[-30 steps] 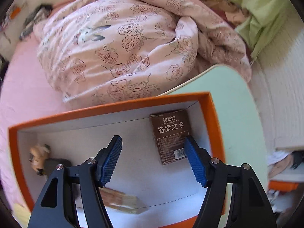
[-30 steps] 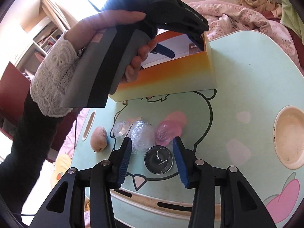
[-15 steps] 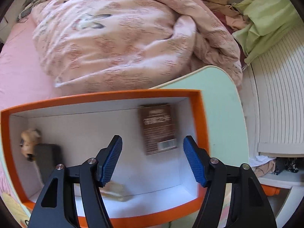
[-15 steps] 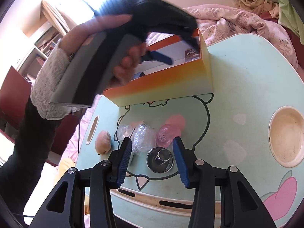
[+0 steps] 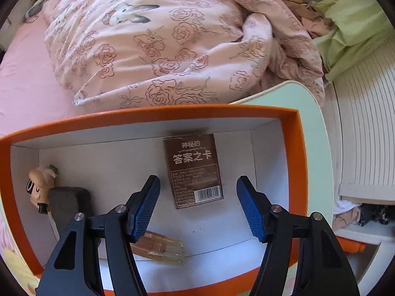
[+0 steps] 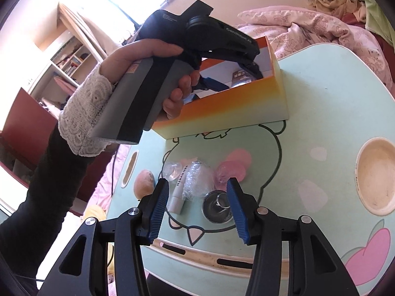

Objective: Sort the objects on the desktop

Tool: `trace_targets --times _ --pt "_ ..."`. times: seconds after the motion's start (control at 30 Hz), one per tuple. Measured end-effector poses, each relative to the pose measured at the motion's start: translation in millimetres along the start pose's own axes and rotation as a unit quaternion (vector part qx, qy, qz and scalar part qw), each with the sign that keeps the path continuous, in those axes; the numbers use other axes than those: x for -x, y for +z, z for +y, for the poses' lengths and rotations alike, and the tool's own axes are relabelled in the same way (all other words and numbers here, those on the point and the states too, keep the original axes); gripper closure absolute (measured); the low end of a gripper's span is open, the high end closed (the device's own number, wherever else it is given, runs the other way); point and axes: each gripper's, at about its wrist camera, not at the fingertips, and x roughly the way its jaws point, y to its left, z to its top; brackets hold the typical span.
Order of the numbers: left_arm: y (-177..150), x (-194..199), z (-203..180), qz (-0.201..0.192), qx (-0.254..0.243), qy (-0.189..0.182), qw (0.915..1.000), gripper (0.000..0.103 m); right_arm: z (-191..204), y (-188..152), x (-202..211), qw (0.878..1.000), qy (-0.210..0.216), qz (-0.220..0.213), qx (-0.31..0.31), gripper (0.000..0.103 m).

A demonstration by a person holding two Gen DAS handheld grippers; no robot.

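Observation:
My left gripper (image 5: pixel 197 209) hangs open and empty over the orange box (image 5: pixel 300 148). On the box's white floor lie a brown card pack (image 5: pixel 193 170), a glass bottle (image 5: pixel 163 249), a grey block (image 5: pixel 68 202) and a small pig figure (image 5: pixel 39 185). In the right wrist view, a hand holds that left gripper (image 6: pixel 209 86) above the same box (image 6: pixel 222 116). My right gripper (image 6: pixel 197 209) is open above loose items on the green table (image 6: pixel 321 113): a white tube (image 6: pixel 179 192), a bubble-wrapped lump (image 6: pixel 198 180), a pink wrapped piece (image 6: pixel 229 172), a metal cup (image 6: pixel 218 204).
A tan egg-shaped object (image 6: pixel 144 182) and a clear round piece (image 6: pixel 172 170) lie left of the tube. A round recess (image 6: pixel 377 175) sits in the table at right. A pink quilt (image 5: pixel 153 42) on the bed lies beyond the box.
The left gripper has pulled back a little over the box, so the card pack sits higher between its fingers. The right gripper has barely shifted, and the white tube shows beside the wrapped lump.

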Motion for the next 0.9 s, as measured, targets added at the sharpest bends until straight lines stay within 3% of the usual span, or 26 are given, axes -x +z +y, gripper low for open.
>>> trace_targets --times 0.07,0.1,0.2,0.33,0.43,0.77,0.9 --pt "-2 0 -3 -0.005 -0.019 0.004 0.9998 0.054 2 -1 -1 1.000 0.000 0.004 0.003 0.055" --pt "-3 -1 -4 -0.006 -0.024 0.000 0.9997 0.056 3 -1 -2 1.000 0.000 0.006 0.004 0.055" --pt "-3 0 -4 -0.009 -0.039 -0.019 0.9990 0.057 4 -2 -5 1.000 -0.013 0.012 0.008 0.055" --pt "-6 4 -2 -0.017 -0.062 -0.039 0.9972 0.059 2 -1 -14 0.996 -0.082 0.030 0.010 0.055" --pt "-9 12 0 -0.033 -0.075 -0.039 0.9959 0.059 -1 1 -18 0.993 -0.110 0.037 0.010 0.055" --pt "-54 87 29 -0.126 -0.093 -0.092 0.9834 0.060 2 3 -27 0.988 -0.142 0.051 0.027 0.054" --pt "-92 115 39 -0.166 -0.121 -0.082 0.9752 0.060 4 2 -30 0.987 -0.145 0.057 0.030 0.054"
